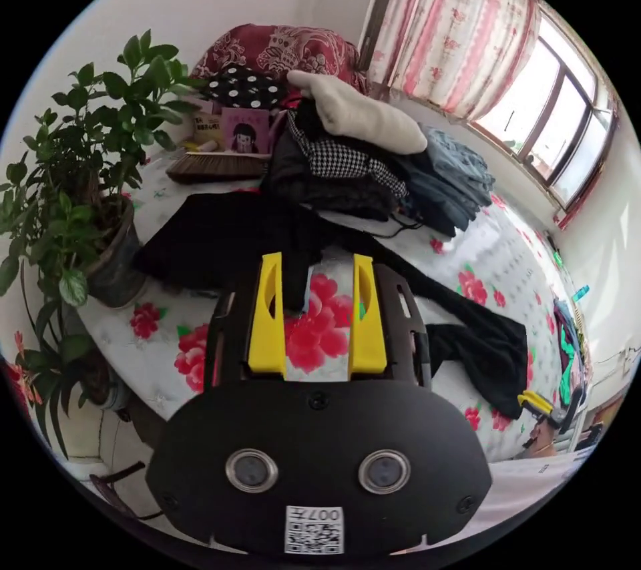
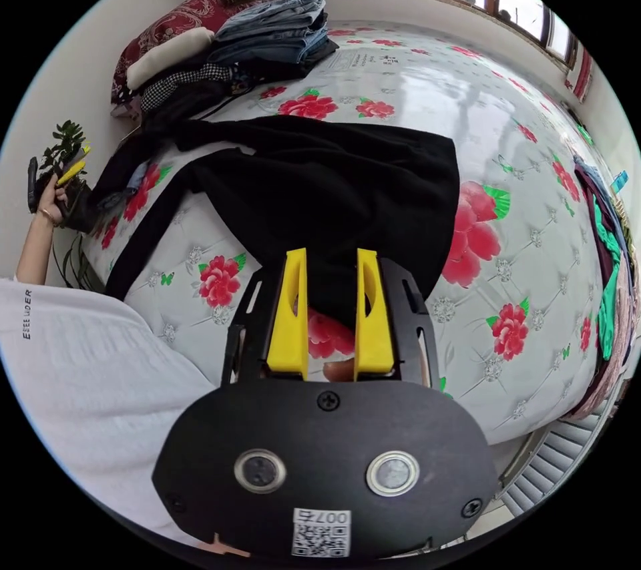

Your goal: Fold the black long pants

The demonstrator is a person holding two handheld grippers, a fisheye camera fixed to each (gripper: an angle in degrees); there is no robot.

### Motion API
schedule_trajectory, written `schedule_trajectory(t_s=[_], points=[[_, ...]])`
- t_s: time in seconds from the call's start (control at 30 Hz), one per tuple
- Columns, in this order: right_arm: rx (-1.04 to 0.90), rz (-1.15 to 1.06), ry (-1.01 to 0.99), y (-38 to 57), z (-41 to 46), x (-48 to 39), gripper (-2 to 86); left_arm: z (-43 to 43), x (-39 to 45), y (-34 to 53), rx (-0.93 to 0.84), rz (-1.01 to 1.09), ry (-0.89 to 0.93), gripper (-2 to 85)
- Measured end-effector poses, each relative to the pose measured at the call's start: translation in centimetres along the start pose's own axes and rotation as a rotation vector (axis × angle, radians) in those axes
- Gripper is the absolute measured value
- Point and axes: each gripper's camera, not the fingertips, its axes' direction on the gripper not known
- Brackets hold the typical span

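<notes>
The black long pants (image 2: pixel 334 183) lie spread on the floral bed, one leg (image 2: pixel 133 249) trailing toward the bed's edge. My right gripper (image 2: pixel 332 253) is open just over the near hem, with black cloth showing between its yellow jaws. My left gripper (image 1: pixel 314 259) is open too, held off the bed's end and facing the pants (image 1: pixel 214 236); a strip of the black cloth shows in the gap between its jaws. In the right gripper view a hand holds the left gripper (image 2: pixel 70 173) beside the plant. The right gripper (image 1: pixel 534 402) shows at the far end of the pants.
A pile of folded clothes (image 1: pixel 354 156) sits at the head of the bed (image 2: pixel 534 129), also seen as stacked jeans (image 2: pixel 274 29). A potted plant (image 1: pixel 80 163) stands by the bed's corner. The person's white shirt (image 2: pixel 87 383) is close. More clothes hang at the far side (image 2: pixel 604 276).
</notes>
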Motion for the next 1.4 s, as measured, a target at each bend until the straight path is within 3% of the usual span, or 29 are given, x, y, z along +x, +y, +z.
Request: schedule_trajectory(t_s=[0.17, 0.33, 0.43, 0.53, 0.63, 0.83, 0.97, 1.17, 1.3, 1.4], points=[[-0.1, -0.079, 0.03, 0.2, 0.3, -0.8, 11.4, 1.4, 6.0, 15.3, -0.299, 0.327, -0.018, 13.5], [-0.237, -0.167, 0.005, 1.1, 1.6, -1.3, 11.6, 1.5, 11.1, 24.7, -0.449, 0.578, -0.112, 12.6], [-0.213, -0.23, 0.136, 1.7, 1.0, -2.5, 10.0, 0.9, 14.2, 27.0, -0.366, 0.763, -0.165, 6.3], [-0.248, -0.178, 0.201, 1.1, -0.3, -1.9, 5.8, 1.7, 15.1, 27.2, -0.324, 0.763, -0.268, 0.6], [-0.155, -0.062, 0.206, 1.3, -4.8, 0.7, 2.4, 1.3, 13.5, 24.6, -0.34, 0.625, -0.28, -0.5], [0.291, 0.168, 0.124, 6.1, -22.4, 5.9, 0.3, -10.9, 8.8, 19.3, 0.02, 0.432, -0.272, -0.9], [0.515, 0.158, 0.139, 9.6, -33.3, 5.7, -0.1, -23.6, 5.9, 17.4, 0.381, 0.26, -0.103, -1.0], [0.864, 0.125, 0.239, 16.7, -49.7, 4.0, -0.2, -39.2, 4.9, 19.4, 0.892, 0.278, 0.029, -1.0], [1.042, 0.14, 0.261, 20.4, -56.4, 4.6, -0.2, -42.2, 6.1, 18.5, 0.978, 0.337, -0.011, -0.9], [0.993, 0.142, 0.3, 18.0, -56.3, 7.2, -0.1, -38.5, 6.6, 13.5, 0.885, 0.363, 0.136, -0.8]])
